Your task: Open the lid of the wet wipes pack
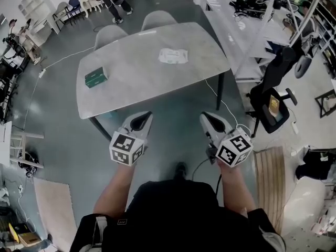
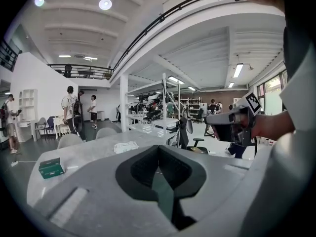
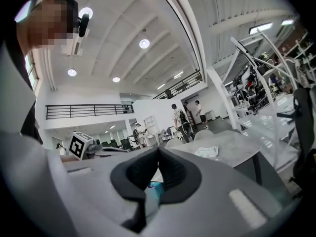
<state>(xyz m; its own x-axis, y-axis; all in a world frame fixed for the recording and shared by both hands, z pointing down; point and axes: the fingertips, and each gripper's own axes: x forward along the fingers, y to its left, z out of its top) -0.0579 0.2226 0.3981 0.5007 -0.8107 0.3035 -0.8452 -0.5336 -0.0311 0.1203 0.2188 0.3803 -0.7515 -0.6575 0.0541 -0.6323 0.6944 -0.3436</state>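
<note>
Grey, faintly marbled table [image 1: 131,62] w/ two things on top. The wet wipes pack [image 1: 173,55] is white and lies flat toward the far right part of the top, clear of every edge. Its lid is too small to read in any view. A green box [image 1: 95,77] sits near the left edge, well apart from the pack.

Neither tool is over the pack. Both are held on the near side of the table, above the floor, side by side w/ a gap between them, each w/ its marker cube toward the person and its nose toward the table.

L gripper [image 1: 142,121]: tips near the table's near edge. In the left gripper view the jaws are clenched, black pads meeting tip to tip, nothing between them. Pack shows beyond the tips, a bit left of centre, and the box is far left on the tabletop.

R gripper [image 1: 210,121]: also clenched and empty, pads pressed together in the right gripper view. A sliver of teal shows through the slot below the pads. It's background, not gripped. Pack sits up and to the right of the tips in that view, well apart from them.

Two grey chairs [image 1: 158,19] are tucked in at the far side of the table. A black office chair [image 1: 273,106] stands off to the right by some shelving. People stand in the background beyond the table.
</note>
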